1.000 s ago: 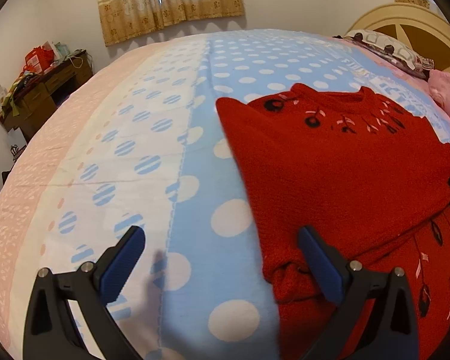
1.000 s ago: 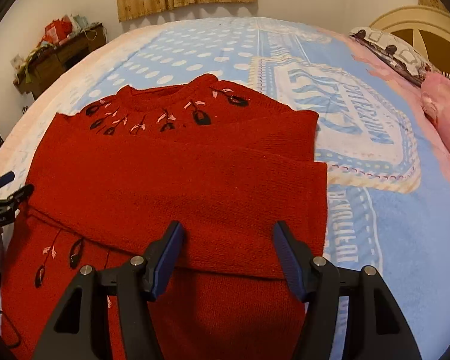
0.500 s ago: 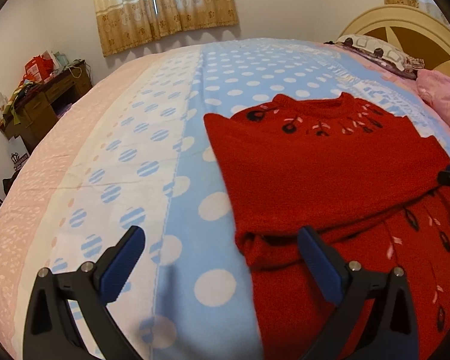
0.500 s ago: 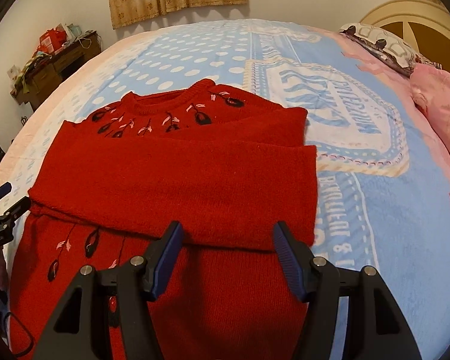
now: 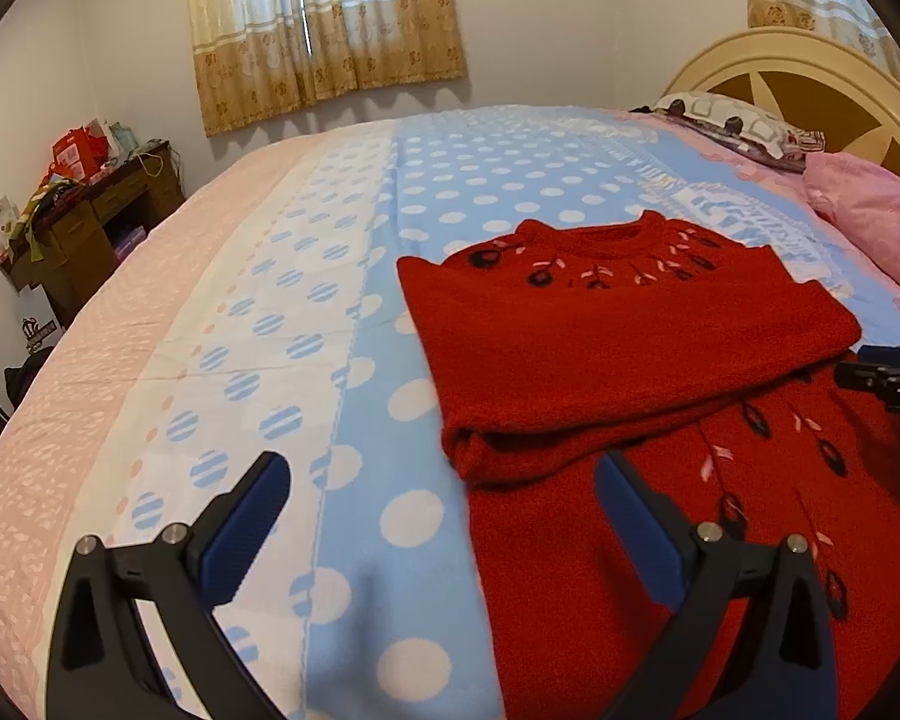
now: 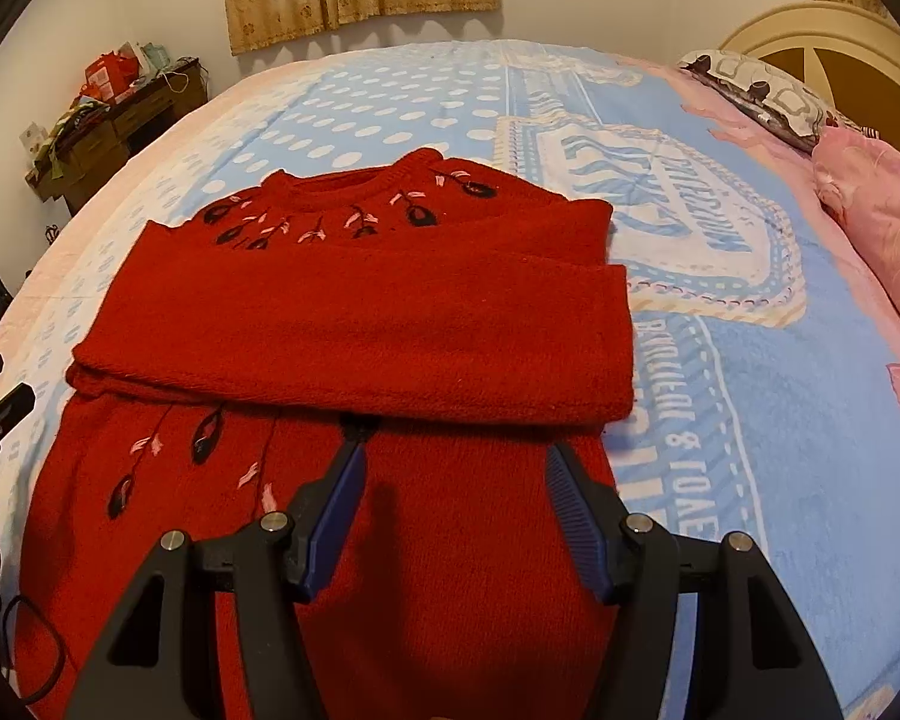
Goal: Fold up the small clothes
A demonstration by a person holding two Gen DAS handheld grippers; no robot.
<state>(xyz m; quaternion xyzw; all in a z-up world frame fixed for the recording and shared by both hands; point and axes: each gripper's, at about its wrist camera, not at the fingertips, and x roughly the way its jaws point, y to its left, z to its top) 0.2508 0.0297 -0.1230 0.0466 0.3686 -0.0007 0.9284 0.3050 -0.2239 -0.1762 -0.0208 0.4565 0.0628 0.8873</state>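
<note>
A red knit sweater (image 5: 618, 354) with black and pink embroidery lies flat on the bed, both sleeves folded across its chest; it also shows in the right wrist view (image 6: 354, 324). My left gripper (image 5: 441, 486) is open and empty, hovering above the sweater's left edge near the folded sleeve end. My right gripper (image 6: 453, 474) is open and empty above the sweater's lower body, just short of the folded sleeve band. The right gripper's tip shows at the far right of the left wrist view (image 5: 888, 378).
The bed has a blue, white and pink dotted blanket (image 5: 270, 324). A pink pillow (image 6: 882, 204) and a patterned pillow (image 5: 732, 126) lie by the headboard (image 5: 810, 78). A cluttered wooden desk (image 5: 84, 222) stands at the left wall.
Both grippers have pulled back and risen from the sweater, so more of its lower body is in view. The sweater has not moved.
</note>
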